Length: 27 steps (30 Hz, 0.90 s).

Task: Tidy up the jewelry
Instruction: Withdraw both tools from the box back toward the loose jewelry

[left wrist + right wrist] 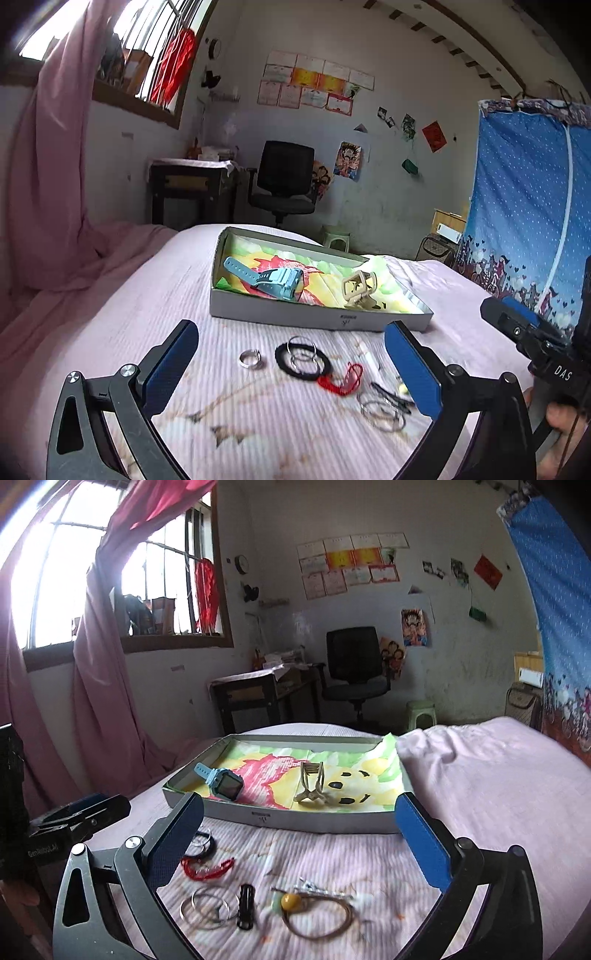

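- Left wrist view showed the left gripper with jaws spread wide, nothing between the pads, hovering over loose jewelry on the bed.
- Below it lay a silver ring, a black bracelet and a red cord, all unsorted.
- Right gripper likewise stood fully apart and empty, above hoop earrings, a black clip and a beaded cord bracelet.
- Beyond sat the box, probably the collection point: a blue watch and a beige hair claw already lay inside.
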{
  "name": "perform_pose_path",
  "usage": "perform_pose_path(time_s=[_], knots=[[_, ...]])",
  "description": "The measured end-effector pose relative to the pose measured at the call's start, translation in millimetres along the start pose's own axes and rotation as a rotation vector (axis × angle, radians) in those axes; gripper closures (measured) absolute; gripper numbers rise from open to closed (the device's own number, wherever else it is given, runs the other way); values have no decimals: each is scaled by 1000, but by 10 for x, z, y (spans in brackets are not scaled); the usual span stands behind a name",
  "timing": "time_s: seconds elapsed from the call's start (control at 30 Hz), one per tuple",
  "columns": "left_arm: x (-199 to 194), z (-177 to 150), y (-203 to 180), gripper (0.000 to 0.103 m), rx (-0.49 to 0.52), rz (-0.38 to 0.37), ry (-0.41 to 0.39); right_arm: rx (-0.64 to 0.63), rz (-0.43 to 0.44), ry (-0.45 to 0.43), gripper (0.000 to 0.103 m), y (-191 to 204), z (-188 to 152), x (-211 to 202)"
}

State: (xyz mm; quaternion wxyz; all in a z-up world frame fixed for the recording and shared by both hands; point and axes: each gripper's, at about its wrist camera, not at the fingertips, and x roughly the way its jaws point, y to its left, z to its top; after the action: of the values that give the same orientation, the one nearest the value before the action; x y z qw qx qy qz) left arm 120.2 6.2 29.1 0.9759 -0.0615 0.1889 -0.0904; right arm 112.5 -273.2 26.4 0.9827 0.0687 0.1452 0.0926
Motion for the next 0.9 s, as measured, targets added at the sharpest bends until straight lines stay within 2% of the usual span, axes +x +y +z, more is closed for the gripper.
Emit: perform_pose_path(time_s=[0.3, 0.53, 0.9], knots=[[-252, -248, -88, 1, 60, 2, 18, -61, -38, 2, 1, 39, -102, -388], [-263, -331, -145, 1, 93, -18, 51, -81, -75, 87, 1, 0, -295, -497], [-44, -513, -196, 1, 121, -59, 203, -61, -91, 224, 1, -55, -465, -328]])
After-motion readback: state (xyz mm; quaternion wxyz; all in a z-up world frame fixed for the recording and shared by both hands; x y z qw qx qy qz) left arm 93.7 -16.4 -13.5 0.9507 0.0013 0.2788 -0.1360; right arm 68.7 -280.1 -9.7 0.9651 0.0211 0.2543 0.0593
